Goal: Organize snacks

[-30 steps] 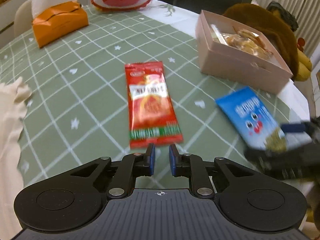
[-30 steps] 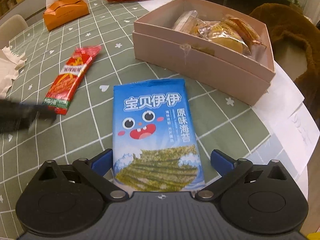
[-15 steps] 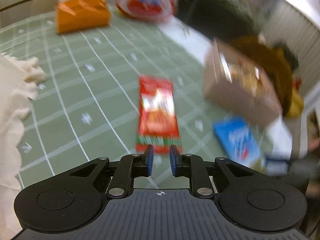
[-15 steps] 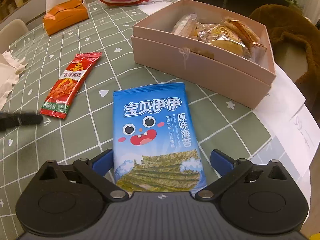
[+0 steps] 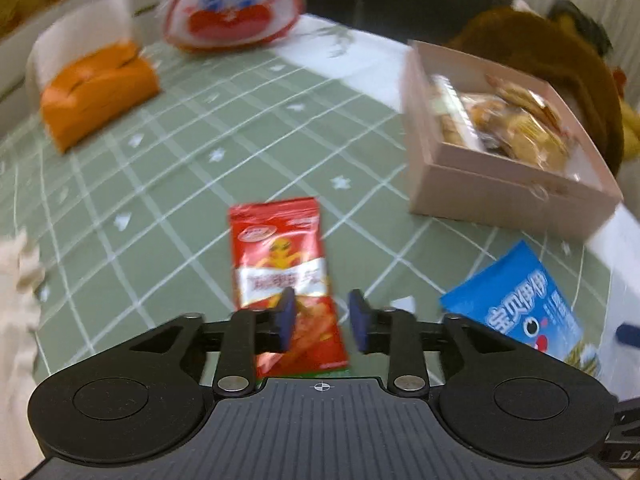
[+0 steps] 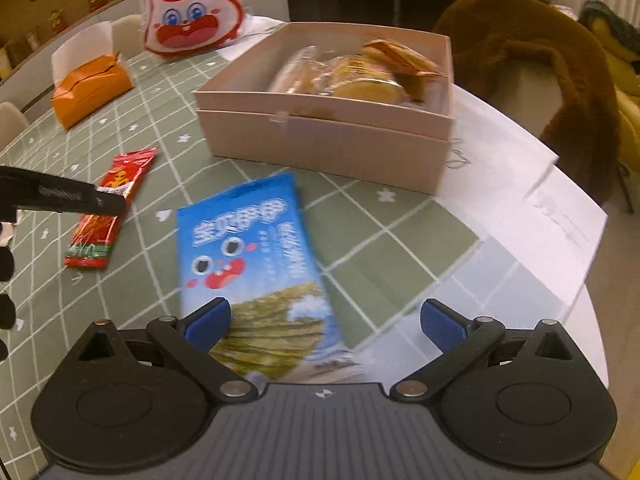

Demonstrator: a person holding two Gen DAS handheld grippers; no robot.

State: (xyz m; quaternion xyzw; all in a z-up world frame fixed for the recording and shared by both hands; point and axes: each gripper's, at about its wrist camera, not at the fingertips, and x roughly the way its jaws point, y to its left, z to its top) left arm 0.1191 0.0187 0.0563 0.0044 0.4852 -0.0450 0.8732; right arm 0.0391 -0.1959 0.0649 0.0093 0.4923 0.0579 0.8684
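Observation:
A red snack packet point(image 5: 280, 264) lies flat on the green checked tablecloth. Its near end sits below and between the fingers of my left gripper point(image 5: 322, 318), whose jaws are opening; the pads do not press on it. A blue seaweed packet point(image 6: 248, 248) lies slanted on the cloth, its near end between the wide-open fingers of my right gripper point(image 6: 325, 322), untouched by the pads. The pink box point(image 6: 320, 136) beyond it holds several wrapped snacks. In the right wrist view the left gripper point(image 6: 60, 196) reaches over the red packet point(image 6: 116, 200). The blue packet point(image 5: 528, 304) also shows at lower right.
An orange tissue box point(image 5: 96, 92) and a rabbit-face bag point(image 5: 232, 4) stand at the far side. A brown fuzzy coat point(image 6: 540, 60) hangs on a chair behind the box. White papers point(image 6: 520, 184) cover the table's right edge. Pale cloth point(image 5: 16, 280) lies at the left.
My left gripper has come forward over the red packet's near end and its shut jaws have parted. The right gripper has swung, so the blue packet now lies slanted between its fingers.

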